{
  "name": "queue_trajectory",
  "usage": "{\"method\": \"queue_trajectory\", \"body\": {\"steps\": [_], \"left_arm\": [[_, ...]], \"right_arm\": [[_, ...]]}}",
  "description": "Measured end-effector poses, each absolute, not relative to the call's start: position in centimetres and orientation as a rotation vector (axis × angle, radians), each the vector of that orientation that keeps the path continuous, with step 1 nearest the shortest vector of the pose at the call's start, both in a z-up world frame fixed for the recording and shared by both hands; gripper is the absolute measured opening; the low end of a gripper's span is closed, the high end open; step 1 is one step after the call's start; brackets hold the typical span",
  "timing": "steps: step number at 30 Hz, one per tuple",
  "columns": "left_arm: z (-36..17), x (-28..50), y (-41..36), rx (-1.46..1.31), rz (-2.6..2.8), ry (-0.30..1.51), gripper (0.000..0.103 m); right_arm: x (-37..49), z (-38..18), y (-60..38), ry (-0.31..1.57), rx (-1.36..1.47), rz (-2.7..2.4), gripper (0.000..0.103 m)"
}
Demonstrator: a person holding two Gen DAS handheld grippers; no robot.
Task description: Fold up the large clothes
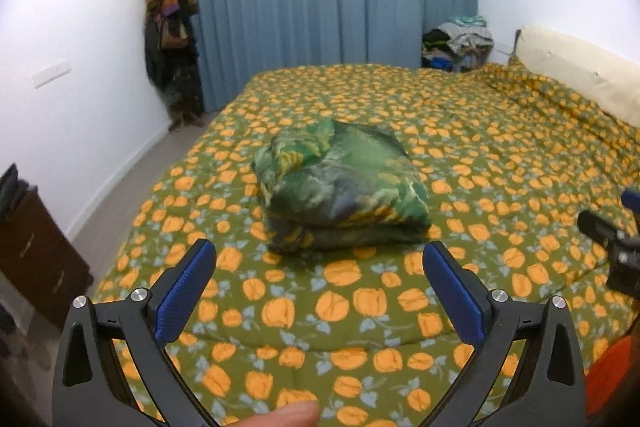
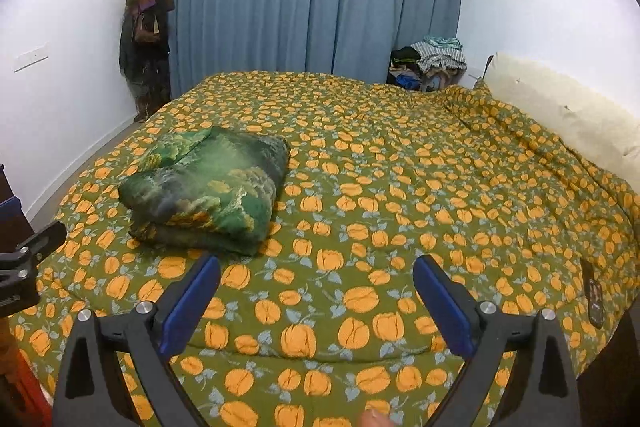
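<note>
A green patterned garment [image 1: 340,187] lies folded into a thick rectangular bundle on the bed [image 1: 500,155]. In the right wrist view the folded garment [image 2: 208,187] sits to the left of centre. My left gripper [image 1: 320,259] is open and empty, held just in front of the bundle's near edge and apart from it. My right gripper [image 2: 316,271] is open and empty, over bare quilt to the right of the bundle. Part of the right gripper [image 1: 612,239] shows at the right edge of the left wrist view.
The bed has a green quilt with orange pumpkins. A cream headboard [image 2: 560,107] runs along the right. A pile of clothes [image 2: 432,61] sits at the far corner. Coats hang on the left wall [image 1: 172,39]. A dark dresser [image 1: 32,251] stands at left. A phone [image 2: 594,297] lies near the right edge.
</note>
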State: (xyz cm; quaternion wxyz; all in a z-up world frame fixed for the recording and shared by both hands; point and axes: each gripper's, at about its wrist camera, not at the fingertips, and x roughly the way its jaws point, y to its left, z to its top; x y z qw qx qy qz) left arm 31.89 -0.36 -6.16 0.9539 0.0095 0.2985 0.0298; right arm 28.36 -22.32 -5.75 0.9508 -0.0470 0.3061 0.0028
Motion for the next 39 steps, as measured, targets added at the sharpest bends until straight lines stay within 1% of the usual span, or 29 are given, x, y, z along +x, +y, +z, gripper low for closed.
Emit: {"method": "queue_trajectory", "body": {"steps": [5, 9, 14, 18, 24, 39], "left_arm": [[-5.9, 31.0, -0.1, -0.062, 0.028, 0.661, 0.103], [-5.8, 30.5, -0.2, -0.028, 0.082, 0.662, 0.103], [-5.8, 30.0, -0.3, 0.000, 0.096, 0.659, 0.103], [-5.9, 29.7, -0.3, 0.022, 0.108, 0.671, 0.103], [-6.3, 29.8, 0.2, 0.021, 0.129, 0.709, 0.103], [-5.1, 29.1, 1.6, -0.001, 0.160, 0.708, 0.103]], "right_arm": [[26.4, -6.3, -22.6, 0.629, -0.075, 0.005, 0.099], [25.7, -6.6, -22.8, 0.606, -0.028, 0.050, 0.099], [25.7, -7.1, -21.0, 0.626, -0.091, 0.077, 0.099], [25.5, -7.2, -20.3, 0.646, -0.074, 0.090, 0.099], [25.1, -7.2, -20.6, 0.652, -0.075, 0.064, 0.099], [24.2, -6.3, -19.2, 0.663, -0.085, 0.071, 0.099]]}}
